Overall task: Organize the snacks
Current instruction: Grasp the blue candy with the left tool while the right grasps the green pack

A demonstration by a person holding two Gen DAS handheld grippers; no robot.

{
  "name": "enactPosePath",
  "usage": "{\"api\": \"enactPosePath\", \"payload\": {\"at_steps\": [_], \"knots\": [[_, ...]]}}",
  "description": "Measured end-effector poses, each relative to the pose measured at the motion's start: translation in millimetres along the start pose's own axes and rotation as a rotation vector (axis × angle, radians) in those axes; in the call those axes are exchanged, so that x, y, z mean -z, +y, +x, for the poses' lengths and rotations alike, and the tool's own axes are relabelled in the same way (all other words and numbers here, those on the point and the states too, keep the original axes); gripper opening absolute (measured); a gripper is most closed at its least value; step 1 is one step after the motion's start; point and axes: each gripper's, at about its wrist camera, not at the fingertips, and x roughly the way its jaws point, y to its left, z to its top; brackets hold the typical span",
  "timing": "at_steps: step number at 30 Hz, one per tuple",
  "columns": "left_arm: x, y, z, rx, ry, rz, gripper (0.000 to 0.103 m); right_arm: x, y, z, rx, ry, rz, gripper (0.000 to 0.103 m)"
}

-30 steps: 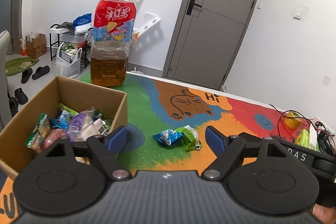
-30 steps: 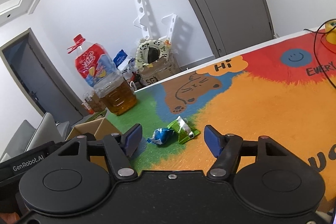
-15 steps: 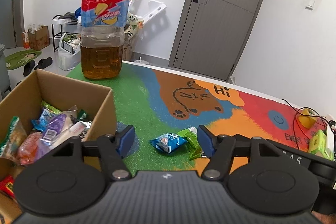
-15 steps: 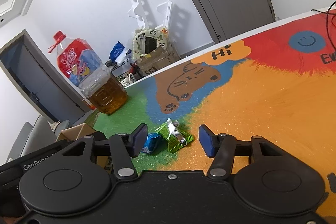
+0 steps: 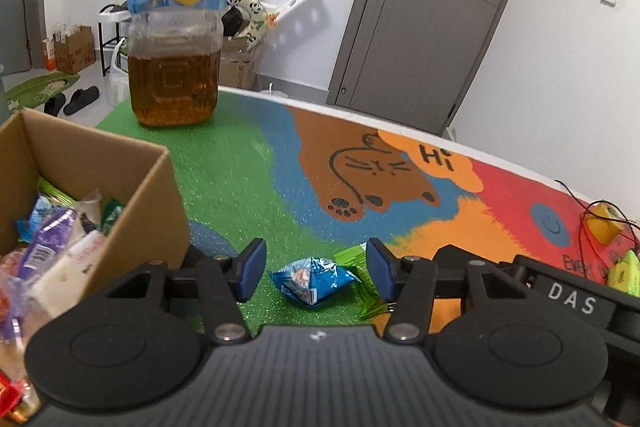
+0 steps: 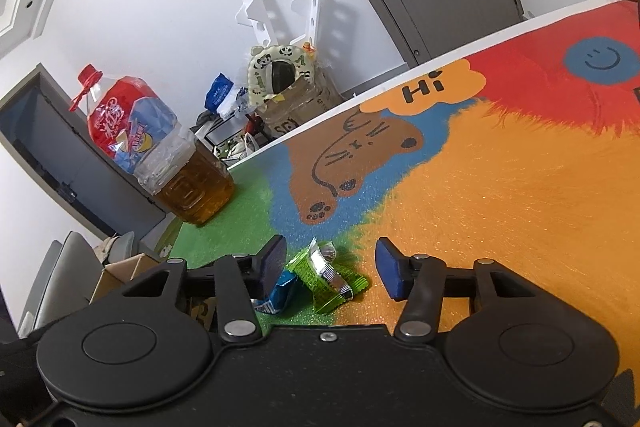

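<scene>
Both grippers are dropping closer vs a sec ago, jaws closing but not yet touching: left gripper [image 5: 313, 269] is bracketing the blue snack [image 5: 310, 279], right gripper [image 6: 331, 267] the green snack [image 6: 326, 277]. Both snacks are lying side by side on the mat [image 5: 224, 163] beside the box [image 5: 136, 211] w/ other snacks; pickup's imminent, I'd say

The blue snack packet [image 5: 310, 279] and green snack packet [image 6: 326, 275] are glossy crinkled foil-plastic. The box [image 5: 132, 211] is matt brown cardboard. The bottle [image 5: 176, 39] is clear, shiny plastic. The worktop [image 6: 500, 207] mat glitters, finely grained.
</scene>
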Motion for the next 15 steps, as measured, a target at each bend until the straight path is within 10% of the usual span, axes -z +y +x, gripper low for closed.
{"api": "enactPosePath", "payload": {"at_steps": [15], "knots": [[5.7, 8.2, 48.1, -0.031, 0.054, -0.048, 0.051, -2.8, -9.9, 25.9, 0.019, 0.046, 0.021, 0.051]]}}
